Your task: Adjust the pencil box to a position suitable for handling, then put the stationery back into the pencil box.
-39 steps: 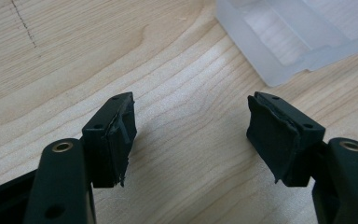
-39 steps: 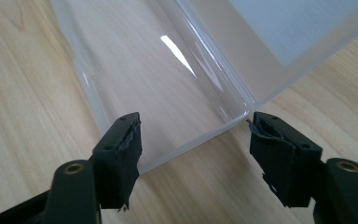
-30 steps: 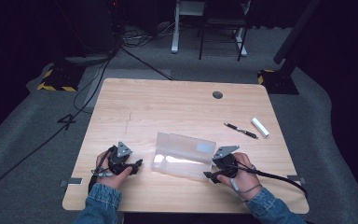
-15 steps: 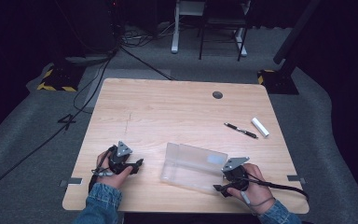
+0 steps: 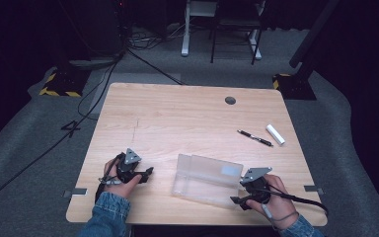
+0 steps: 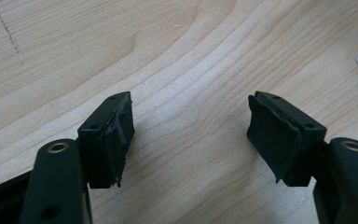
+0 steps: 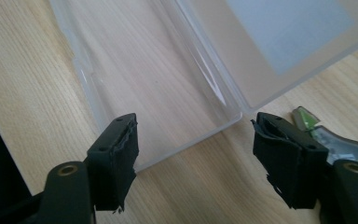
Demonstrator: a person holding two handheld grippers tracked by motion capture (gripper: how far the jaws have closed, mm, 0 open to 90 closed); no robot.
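A clear plastic case point(image 5: 208, 178) lies opened flat on the wooden table point(image 5: 187, 118), near its front edge; a pale label shows on its far half. My right gripper point(image 5: 236, 201) is at the case's near right corner. In the right gripper view, the right gripper point(image 7: 193, 149) is open; the case point(image 7: 168, 84) has its corner in the gap, and neither pad presses on it. My left gripper point(image 5: 148, 173) rests at the front left, apart from the case. In its own view, the left gripper point(image 6: 191, 135) has just been opening its jaws, over bare wood.
A black pen point(image 5: 254, 138) and a short white stick point(image 5: 275, 134) lie at the right side of the table. A round cable hole point(image 5: 230, 100) sits near the far edge. Cables and desk legs cross the dark floor beyond.
The case's lid, raised a second ago, has come down and the case now lies flat. My right gripper drew back toward the front right. The left hand stayed put.
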